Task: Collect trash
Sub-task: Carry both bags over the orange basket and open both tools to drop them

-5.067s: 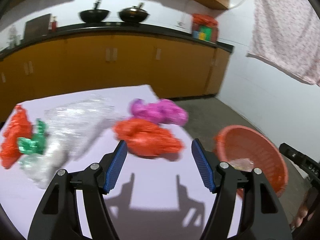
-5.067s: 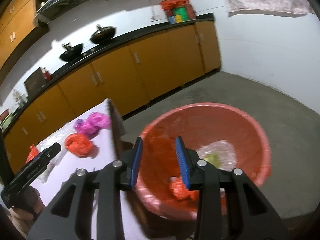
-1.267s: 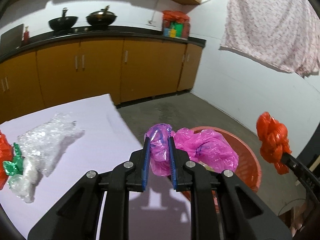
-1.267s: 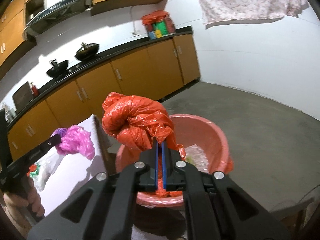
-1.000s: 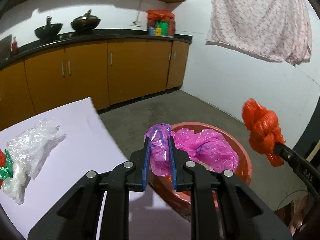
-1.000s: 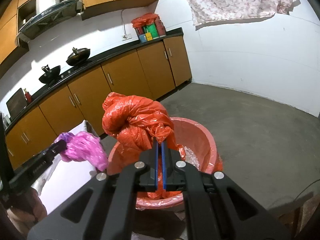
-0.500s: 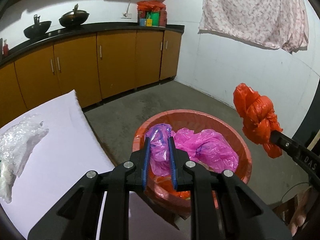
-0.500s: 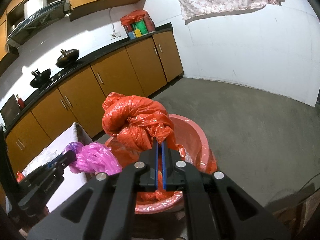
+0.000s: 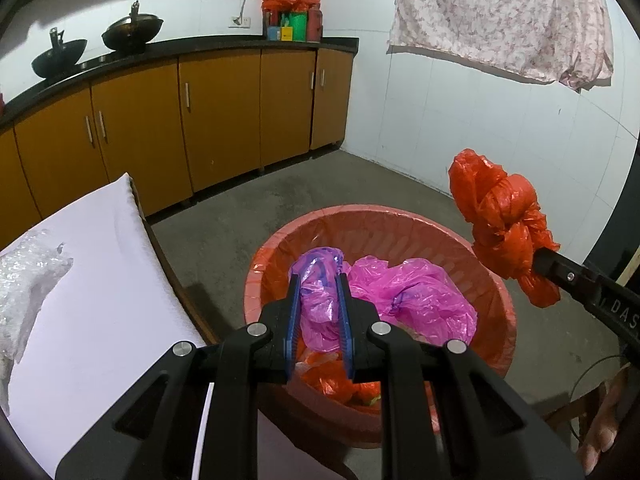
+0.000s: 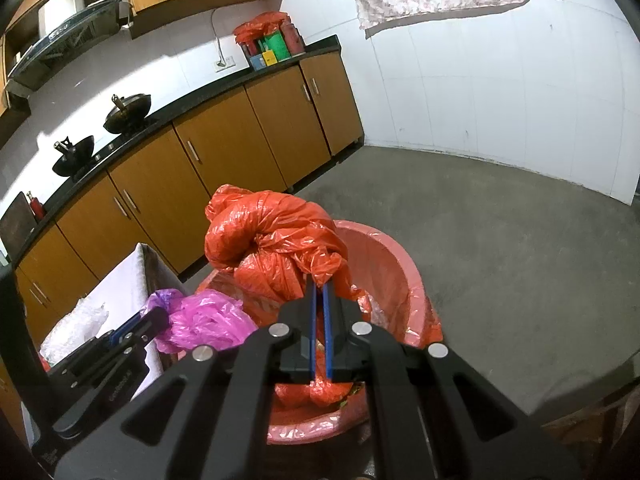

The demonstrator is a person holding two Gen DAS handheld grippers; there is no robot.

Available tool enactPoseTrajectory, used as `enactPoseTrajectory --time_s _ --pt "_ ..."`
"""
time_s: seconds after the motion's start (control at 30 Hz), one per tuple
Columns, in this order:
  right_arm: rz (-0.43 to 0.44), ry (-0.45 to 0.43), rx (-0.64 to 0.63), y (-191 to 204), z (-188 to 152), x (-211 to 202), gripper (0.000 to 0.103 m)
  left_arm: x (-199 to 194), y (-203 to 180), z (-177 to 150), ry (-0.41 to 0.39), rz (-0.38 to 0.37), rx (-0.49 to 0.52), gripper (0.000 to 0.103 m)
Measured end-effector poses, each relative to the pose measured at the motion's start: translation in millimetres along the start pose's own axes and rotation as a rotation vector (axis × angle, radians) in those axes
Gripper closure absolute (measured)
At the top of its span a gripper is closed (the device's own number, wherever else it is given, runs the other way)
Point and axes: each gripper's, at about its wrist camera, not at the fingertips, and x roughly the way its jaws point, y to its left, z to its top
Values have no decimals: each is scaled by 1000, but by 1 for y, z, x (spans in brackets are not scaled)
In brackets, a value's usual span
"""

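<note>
My left gripper (image 9: 319,280) is shut on a crumpled pink plastic bag (image 9: 412,296) and holds it over the red basin (image 9: 404,216) on the floor. My right gripper (image 10: 319,286) is shut on a knotted orange plastic bag (image 10: 276,236) and holds it above the same basin (image 10: 396,256). In the left wrist view the orange bag (image 9: 500,224) hangs at the right, over the basin's right rim. In the right wrist view the pink bag (image 10: 204,322) shows at lower left. Orange scraps (image 9: 332,378) lie in the basin's bottom.
The white-covered table (image 9: 104,288) stands left of the basin, with clear bubble wrap (image 9: 24,284) on it. Orange kitchen cabinets (image 9: 208,108) line the back wall. A flowered cloth (image 9: 500,16) hangs at upper right. Bare concrete floor (image 10: 520,248) lies beyond the basin.
Both grippers have carried their bags rightward from the table side to above the basin. The table has slid left in the left wrist view. Both stay shut.
</note>
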Motion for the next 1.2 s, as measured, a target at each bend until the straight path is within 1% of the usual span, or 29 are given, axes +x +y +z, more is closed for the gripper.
enactPoseTrajectory --time_s 0.57,0.6,0.67,0.7,0.77,0.8,0.83,0.9,0.97,1.0,1.03,1.07,1.13,1.17,1.2 --pt "2 11 9 -4 0 11 98 10 -6 -1 20 -18 4 85" --pt "3 12 10 -4 0 11 98 10 -6 -1 22 -18 3 84" --pt "3 12 14 -5 0 11 94 11 -6 -1 28 -25 -2 83" --pt "6 11 20 -6 0 11 93 11 -5 -1 31 -31 -5 79" --pt "13 10 33 -8 1 10 93 12 -4 -2 35 -40 -10 73" --pt "12 9 36 -9 0 10 91 12 -4 -2 35 -39 -9 68" --pt "12 8 39 -10 0 9 86 12 -4 -2 34 -38 -9 66" --pt "8 5 44 -12 0 8 82 12 -3 -3 34 -36 -13 66" --pt "2 2 49 -14 0 7 81 11 1 -4 36 -31 -21 65" --pt "1 0 50 -15 1 7 79 10 2 -4 36 -27 -24 64" --pt "-3 -4 50 -14 2 6 75 9 4 -4 35 -23 -30 62" --pt "-5 -7 48 -14 1 5 72 6 8 -5 30 -15 -42 58" --pt "-4 -13 42 -12 1 2 62 1 14 -6 25 -2 -58 51" --pt "1 -15 37 -10 1 0 59 -4 19 -7 18 8 -71 47" --pt "12 -15 32 -7 0 -1 53 -9 24 -8 11 18 -84 42"
